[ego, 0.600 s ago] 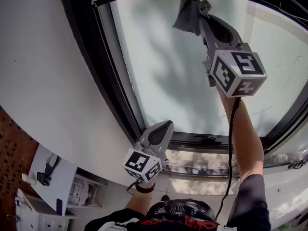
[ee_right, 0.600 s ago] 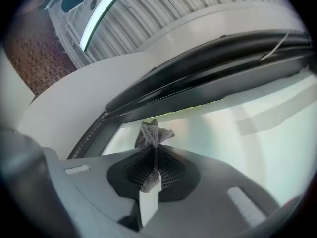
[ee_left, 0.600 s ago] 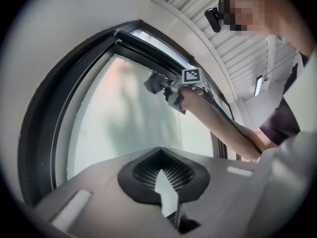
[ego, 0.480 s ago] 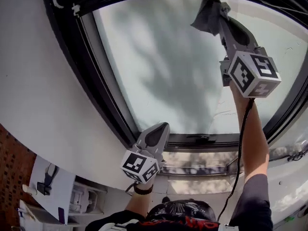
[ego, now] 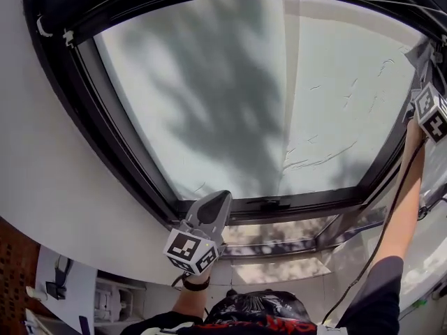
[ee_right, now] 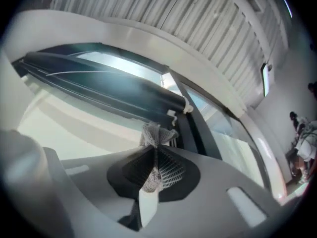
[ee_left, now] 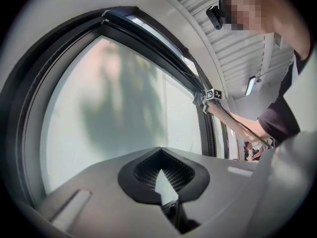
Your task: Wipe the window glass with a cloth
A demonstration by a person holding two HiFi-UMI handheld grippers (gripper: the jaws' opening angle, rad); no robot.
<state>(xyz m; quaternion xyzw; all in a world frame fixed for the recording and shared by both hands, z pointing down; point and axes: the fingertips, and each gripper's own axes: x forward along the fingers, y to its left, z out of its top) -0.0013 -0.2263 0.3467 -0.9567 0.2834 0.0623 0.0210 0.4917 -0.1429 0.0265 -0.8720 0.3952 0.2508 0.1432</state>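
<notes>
The big frosted window glass (ego: 244,96) fills the head view inside a dark frame (ego: 126,152). My right gripper (ego: 427,82) is raised at the far right edge of the glass, next to the frame, its marker cube (ego: 433,117) below it. In the right gripper view the right gripper (ee_right: 153,145) is shut on a grey mesh cloth (ee_right: 157,133), bunched above the jaws near the pane's top corner. My left gripper (ego: 213,204) hangs low by the bottom frame, off the glass. In its own view the left gripper (ee_left: 160,150) is shut and holds nothing.
A white wall (ego: 49,152) runs along the left of the frame. A lower pane (ego: 279,232) sits under the handle bar (ego: 265,204). A dark rolled blind (ee_right: 99,88) lies along the window's top. Shelves with small items (ego: 112,299) stand at the lower left.
My right gripper has swept the cloth rightward across the glass from the upper middle to the right frame. The left gripper has stayed low by the bottom frame.
</notes>
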